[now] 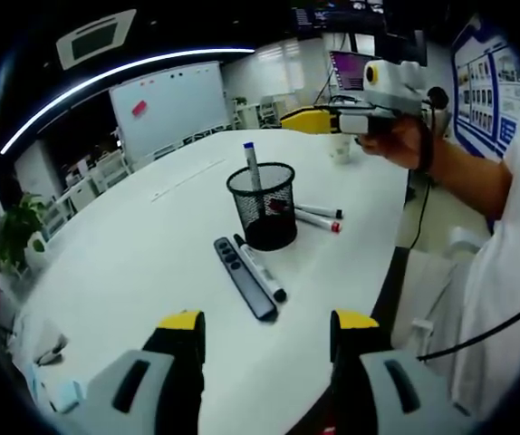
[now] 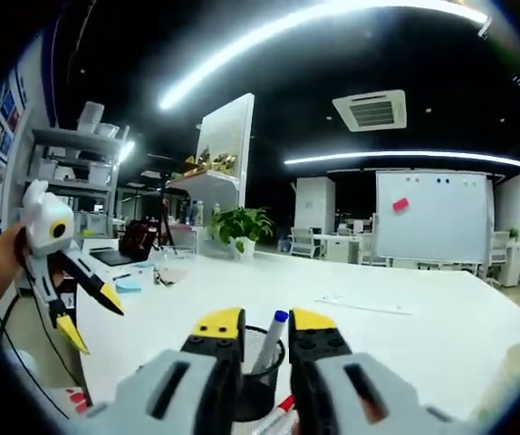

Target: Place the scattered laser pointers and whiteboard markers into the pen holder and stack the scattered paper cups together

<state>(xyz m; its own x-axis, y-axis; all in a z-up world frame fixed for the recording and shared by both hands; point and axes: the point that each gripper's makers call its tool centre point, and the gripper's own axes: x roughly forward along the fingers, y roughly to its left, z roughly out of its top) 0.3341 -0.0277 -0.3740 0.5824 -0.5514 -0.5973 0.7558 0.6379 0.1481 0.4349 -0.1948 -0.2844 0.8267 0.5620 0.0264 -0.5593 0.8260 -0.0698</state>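
Observation:
A black mesh pen holder (image 1: pixel 262 207) stands mid-table with a blue-capped marker (image 1: pixel 252 163) upright inside it. In front of it lie a black laser pointer (image 1: pixel 245 277) and a marker (image 1: pixel 262 272), side by side. Two more markers (image 1: pixel 319 216) lie behind the holder, to its right. A paper cup (image 1: pixel 340 148) stands at the far table edge. My left gripper (image 1: pixel 269 324) is open and empty, short of the pointer. A hand holds my right gripper (image 1: pixel 307 119) in the air by the cup. Its jaws (image 2: pixel 267 323) stand narrowly apart, empty, with the holder (image 2: pixel 258 381) beyond. The left gripper (image 2: pixel 92 319) shows spread open.
The white table (image 1: pixel 133 263) curves away to an edge on the right, where the person's white sleeve (image 1: pixel 505 272) stands. Small white items (image 1: pixel 52 349) lie near the left edge. A whiteboard (image 1: pixel 169 104) and a plant (image 1: pixel 15 227) stand beyond the table.

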